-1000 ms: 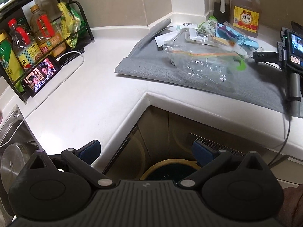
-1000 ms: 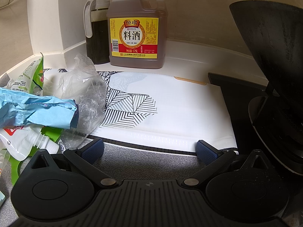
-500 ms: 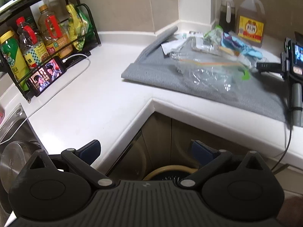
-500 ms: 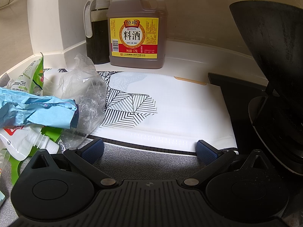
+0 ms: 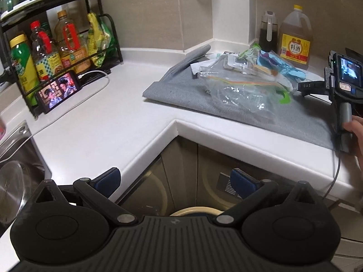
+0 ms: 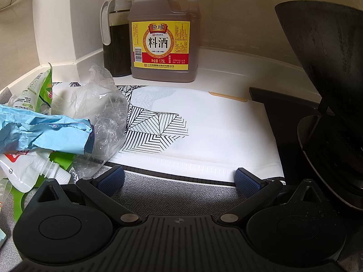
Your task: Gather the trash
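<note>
- Your left claw [image 5: 174, 181] hangs off the near edge of the white desk [image 5: 95, 122], fingers spread wide with nothing between them — below it sits the rim of a bin [image 5: 195, 210] in front of the cabinet doors.
- The trash pile [image 5: 249, 72] lies on the grey mat [image 5: 181, 90] at the far right of the desk: a clear plastic bag [image 5: 240, 90] nearest you, a crumpled blue wrapper [image 5: 281, 68] and green packets behind it.
- Your right claw [image 6: 179, 178] rests low over the grey mat, its blue pads apart and holding nothing.
- Just left of that claw lie the blue wrapper [image 6: 45, 133], a clear crumpled bag [image 6: 102, 113] and a white spouted pouch [image 6: 29, 170] — none of them between the fingers.
- Ahead of it a white patterned board [image 6: 204, 131] lies flat; the cooking wine jug [image 6: 163, 40] and a dark oil dispenser [image 6: 115, 36] stand at the far wall.
- A black wok [image 6: 322, 56] stands at the right.
</note>
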`<state>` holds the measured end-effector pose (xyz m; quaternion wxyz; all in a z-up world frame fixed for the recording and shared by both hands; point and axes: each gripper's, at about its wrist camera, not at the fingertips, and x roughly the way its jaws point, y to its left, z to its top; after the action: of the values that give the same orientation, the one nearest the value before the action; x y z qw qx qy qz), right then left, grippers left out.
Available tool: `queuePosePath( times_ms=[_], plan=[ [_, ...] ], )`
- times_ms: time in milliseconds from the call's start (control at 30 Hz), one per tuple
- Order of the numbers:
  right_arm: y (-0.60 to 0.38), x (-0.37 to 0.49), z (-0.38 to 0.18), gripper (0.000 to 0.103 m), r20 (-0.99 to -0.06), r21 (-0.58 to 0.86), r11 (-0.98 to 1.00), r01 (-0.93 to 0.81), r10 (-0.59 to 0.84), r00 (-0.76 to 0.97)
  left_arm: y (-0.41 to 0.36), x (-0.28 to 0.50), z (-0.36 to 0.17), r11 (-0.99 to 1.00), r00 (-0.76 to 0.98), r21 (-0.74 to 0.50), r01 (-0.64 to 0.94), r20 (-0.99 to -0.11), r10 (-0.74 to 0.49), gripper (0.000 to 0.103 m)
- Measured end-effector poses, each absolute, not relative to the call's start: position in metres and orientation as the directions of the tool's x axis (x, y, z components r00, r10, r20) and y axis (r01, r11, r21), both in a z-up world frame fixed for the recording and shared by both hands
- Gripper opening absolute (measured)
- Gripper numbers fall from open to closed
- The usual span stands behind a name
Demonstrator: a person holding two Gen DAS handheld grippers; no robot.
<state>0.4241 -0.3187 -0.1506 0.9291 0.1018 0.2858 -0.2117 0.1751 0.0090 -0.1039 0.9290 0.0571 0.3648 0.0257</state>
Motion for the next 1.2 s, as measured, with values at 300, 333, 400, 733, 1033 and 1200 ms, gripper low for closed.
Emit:
queuePosePath(
  times_ms=[300,333,400,733,1033,1200],
  plan=[
    [-0.318,0.423,-0.151,0.103,-0.575,0.07,0.885,0.46,-0.341,0.743,0.017,0.164,-0.097,0.993,0.75,0.115,-0.028,-0.654,0.097,0.103],
    [-0.318,0.423,-0.151,0.103,-0.576,0.07,0.885,0.459,-0.34,0.743,0.017,0.163,-0.096,0.993,0.752,0.115,-0.028,-0.652,0.097,0.103],
    [-0.317,0.42,-0.147,0.103,-0.589,0.056,0.891,0.45,-0.334,0.736,0.018,0.163,-0.093,0.994,0.758,0.109,-0.028,-0.645,0.092,0.103],
    [-0.269,0.246,-0.09,0.103,-0.252,0.13,0.961,0.245,-0.207,0.945,0.007,0.158,-0.093,0.997,0.765,0.076,0.006,-0.642,0.045,0.103],
    [-0.222,0.157,-0.075,0.103,-0.218,0.062,0.998,0.012,0.002,0.976,0.005,0.148,-0.097,0.998,0.756,0.052,0.026,-0.655,0.014,0.103],
    [-0.207,0.143,-0.076,0.103,-0.214,0.015,1.0,-0.014,0.016,0.977,0.009,0.144,-0.096,1.0,0.747,0.021,0.019,-0.665,0.0,0.103]
  ],
)
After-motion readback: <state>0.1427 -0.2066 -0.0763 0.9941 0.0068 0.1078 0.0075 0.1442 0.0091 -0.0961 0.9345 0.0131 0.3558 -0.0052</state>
